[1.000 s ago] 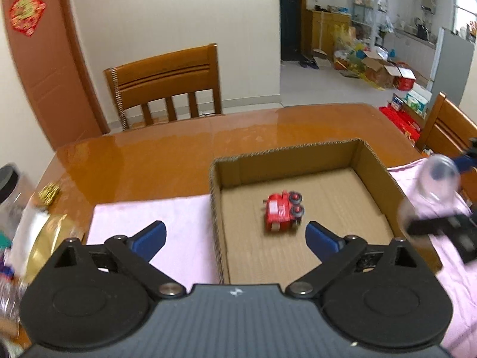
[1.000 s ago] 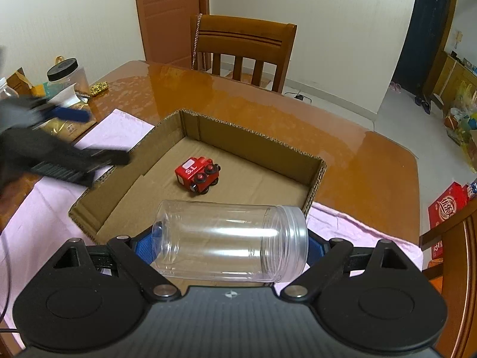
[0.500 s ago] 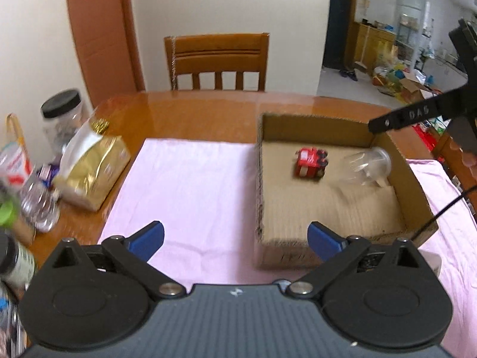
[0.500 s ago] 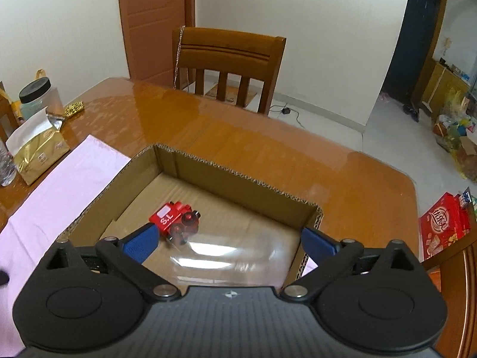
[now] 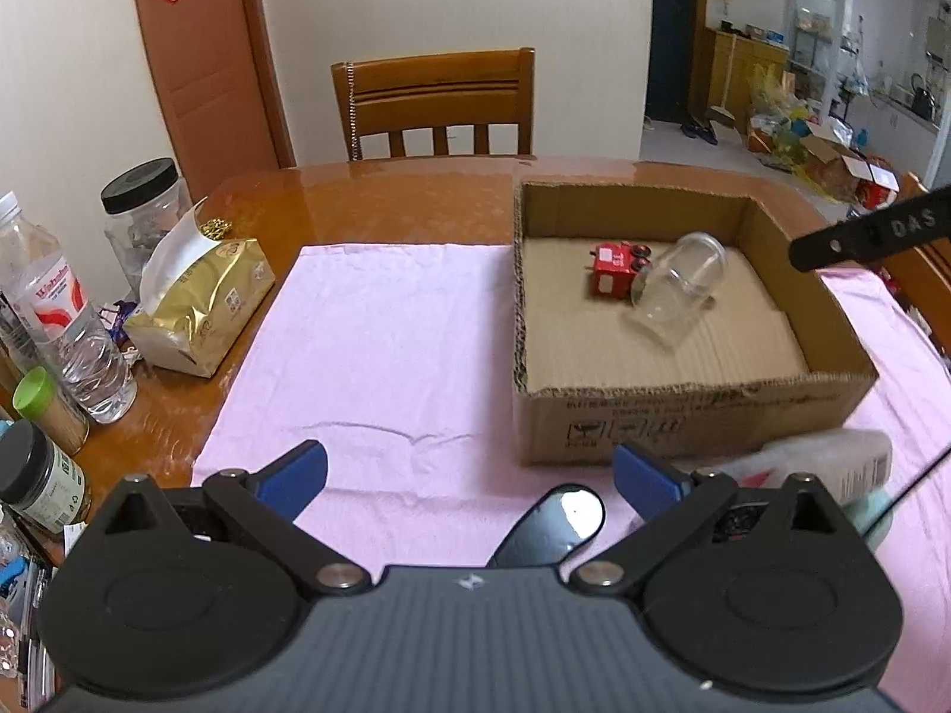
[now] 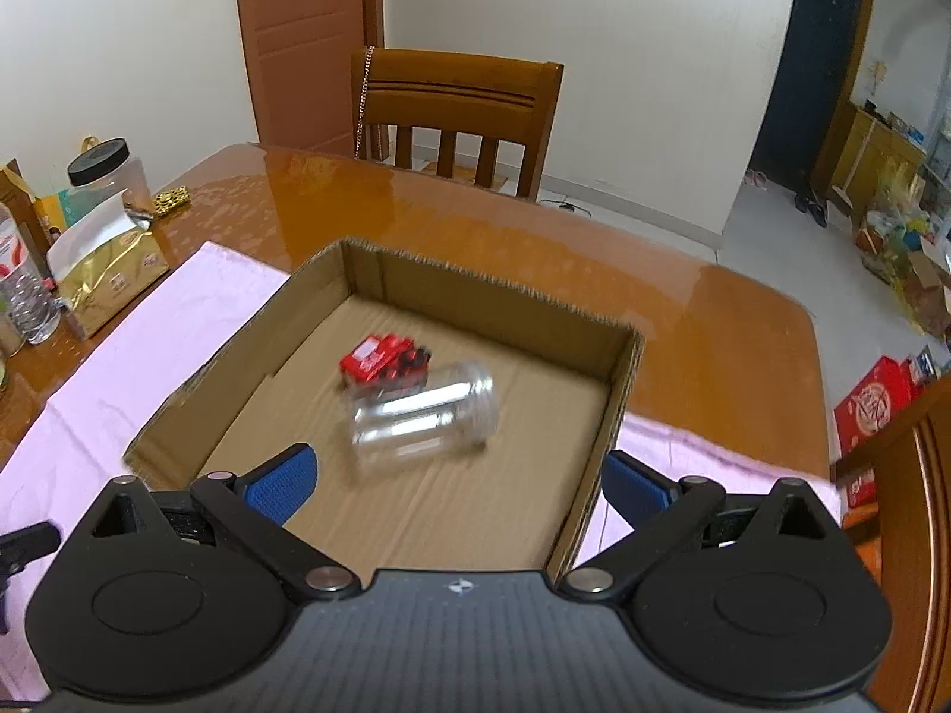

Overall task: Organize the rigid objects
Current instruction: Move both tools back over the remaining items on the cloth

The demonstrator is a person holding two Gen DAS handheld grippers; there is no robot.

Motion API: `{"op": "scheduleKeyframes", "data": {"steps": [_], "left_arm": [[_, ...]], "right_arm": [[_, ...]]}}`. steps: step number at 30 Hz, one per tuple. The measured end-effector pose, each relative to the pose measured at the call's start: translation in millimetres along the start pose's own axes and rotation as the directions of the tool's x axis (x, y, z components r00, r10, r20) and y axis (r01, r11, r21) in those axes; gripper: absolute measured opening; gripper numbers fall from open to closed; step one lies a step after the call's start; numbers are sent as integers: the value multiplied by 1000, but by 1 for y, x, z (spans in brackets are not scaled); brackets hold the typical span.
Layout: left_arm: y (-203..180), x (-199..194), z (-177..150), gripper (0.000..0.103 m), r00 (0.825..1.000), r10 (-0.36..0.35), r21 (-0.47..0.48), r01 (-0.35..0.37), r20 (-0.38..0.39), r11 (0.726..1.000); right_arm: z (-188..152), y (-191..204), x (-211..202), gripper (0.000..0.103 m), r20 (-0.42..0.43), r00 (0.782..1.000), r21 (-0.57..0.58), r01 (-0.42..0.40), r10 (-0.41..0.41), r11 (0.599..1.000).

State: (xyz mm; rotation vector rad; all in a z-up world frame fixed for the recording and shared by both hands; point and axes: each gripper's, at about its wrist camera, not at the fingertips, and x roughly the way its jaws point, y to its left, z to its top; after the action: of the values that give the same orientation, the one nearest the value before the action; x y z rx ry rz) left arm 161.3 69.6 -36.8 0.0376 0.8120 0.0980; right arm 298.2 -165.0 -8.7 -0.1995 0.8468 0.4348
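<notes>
Right gripper (image 6: 460, 478) wide open above the near right corner of the cardboard box (image 6: 594, 505), jaws having just been opening, nothing between the pads. Inside the box, toward its far edge: the clear jar (image 6: 425, 422), lying on its side and touching the red toy train (image 6: 383, 359), long axis running across the right gripper's view; looks delivered, so probably nothing more to do there. Left gripper (image 5: 469, 472) also spread wide and empty, low over the pink cloth (image 5: 380, 344), just before the box's near left corner. Closest to it, between its two fingers and almost under its body: a dark glossy object (image 5: 561, 526) with a rounded end, long axis slanting toward the near left; impossible to say what it is. Just beyond the right finger, near the box's front wall: a pale bottle-like thing (image 5: 832, 466), blurred. Likely one of these two as next pick, and for the left hand, being clearly nearer than the right.
</notes>
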Motion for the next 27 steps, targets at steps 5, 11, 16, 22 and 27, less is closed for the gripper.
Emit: {"op": "scheduleKeyframes", "data": {"steps": [5,11,16,22,27], "left_arm": [[-1,3,-18,102,1000,-8,21,9,-25,1000],[-2,12,-45,102,995,-38,36,42,-97,998],[-8,21,-68,102,985,-79,45,87,-156,995],[-14,31,-82,102,974,-122,27,130,-190,991],[-22,40,-87,102,972,-118,38,128,-202,991]], "right_arm": [[-41,10,-19,103,5,1000,42,3,-3,999],[-97,24,-28,103,-42,999,60,26,-23,998],[-135,33,-24,103,-111,994,66,13,-5,998],[-164,44,-21,103,-167,986,30,27,-21,999],[-176,46,-18,103,-186,982,13,35,-32,999]]}}
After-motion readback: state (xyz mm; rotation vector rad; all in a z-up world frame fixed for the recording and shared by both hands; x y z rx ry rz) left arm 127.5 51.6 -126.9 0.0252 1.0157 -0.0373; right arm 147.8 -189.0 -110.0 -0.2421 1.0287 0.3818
